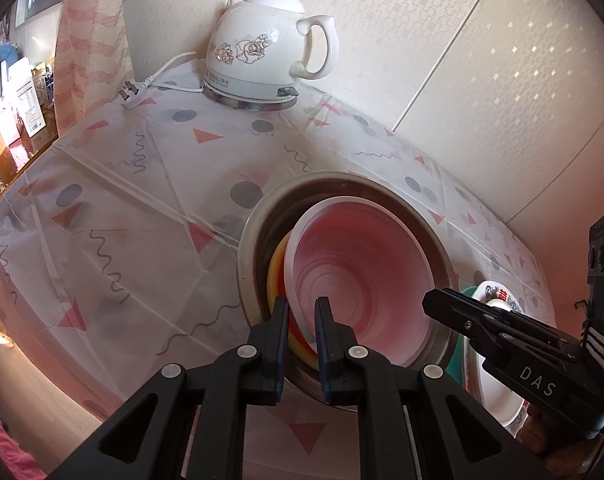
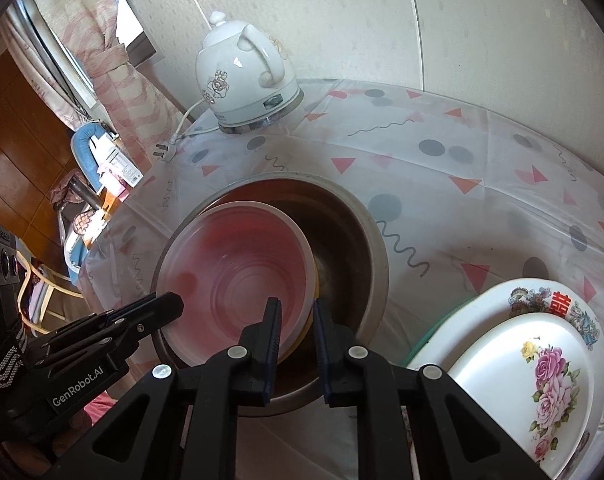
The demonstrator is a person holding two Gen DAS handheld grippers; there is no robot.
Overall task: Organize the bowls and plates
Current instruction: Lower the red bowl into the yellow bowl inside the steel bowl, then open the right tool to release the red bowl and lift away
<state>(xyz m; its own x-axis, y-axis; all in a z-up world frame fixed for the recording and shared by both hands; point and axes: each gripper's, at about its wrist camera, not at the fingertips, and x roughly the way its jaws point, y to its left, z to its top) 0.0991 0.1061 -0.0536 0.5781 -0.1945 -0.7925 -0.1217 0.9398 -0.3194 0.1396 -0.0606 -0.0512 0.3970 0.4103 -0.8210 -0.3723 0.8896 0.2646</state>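
Note:
A pink translucent bowl [image 1: 361,264] [image 2: 238,264] sits tilted inside a metal basin [image 1: 258,216] [image 2: 365,216], on top of a yellow-orange bowl [image 1: 278,276] [image 2: 316,278]. My left gripper [image 1: 302,320] [image 2: 176,302] is shut on the pink bowl's left rim. My right gripper [image 2: 296,320] [image 1: 429,300] is shut on the opposite rim, with the yellow bowl's edge showing between its fingers too. White floral plates [image 2: 521,360] [image 1: 497,392] lie stacked to the right of the basin, over a green-rimmed one [image 2: 433,336].
A white ceramic kettle [image 1: 262,52] [image 2: 242,80] stands at the back of the patterned tablecloth [image 1: 142,200], its cord and plug [image 1: 130,94] lying loose beside it. The wall runs close behind. The table drops off on the left toward a curtain and furniture.

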